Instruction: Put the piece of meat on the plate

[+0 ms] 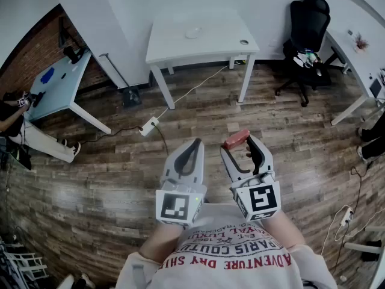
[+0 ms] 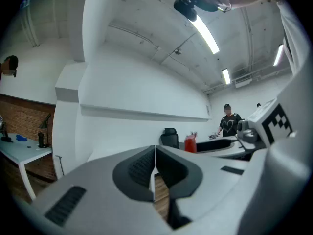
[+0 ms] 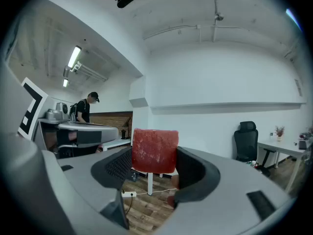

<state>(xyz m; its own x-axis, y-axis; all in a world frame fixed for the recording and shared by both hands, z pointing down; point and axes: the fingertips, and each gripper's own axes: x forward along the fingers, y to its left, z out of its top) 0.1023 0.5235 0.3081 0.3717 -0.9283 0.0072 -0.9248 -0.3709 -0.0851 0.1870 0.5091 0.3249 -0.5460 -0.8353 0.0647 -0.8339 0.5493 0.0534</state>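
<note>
The right gripper's (image 1: pixel 243 146) jaws stand wide apart but are clamped on the piece of meat (image 3: pixel 154 150), which fills the gap between the pads. Only its lower part sits between them, and the rest rises above the tips. The left gripper (image 2: pixel 155 161) has its jaws pressed together with nothing between them. The meat is a flat red slab with its broad, nearly square face turned back toward the right gripper's own camera. From the head view its top edge (image 1: pixel 236 139) shows as a short bar lying across the jaw gap, slightly tilted, so its width runs from jaw to jaw. Whether that or its height is the long axis I cannot tell. Both grippers are held level over the wooden floor (image 1: pixel 108 179), and the plate (image 1: pixel 194 33) sits on the white table (image 1: pixel 174 46), well apart from them. The main risk I see is the carry. With the hold low on a soft piece, a jolt or a tilt of the gripper could let it slide out onto the floor, and a hard squeeze could deform it.
</note>
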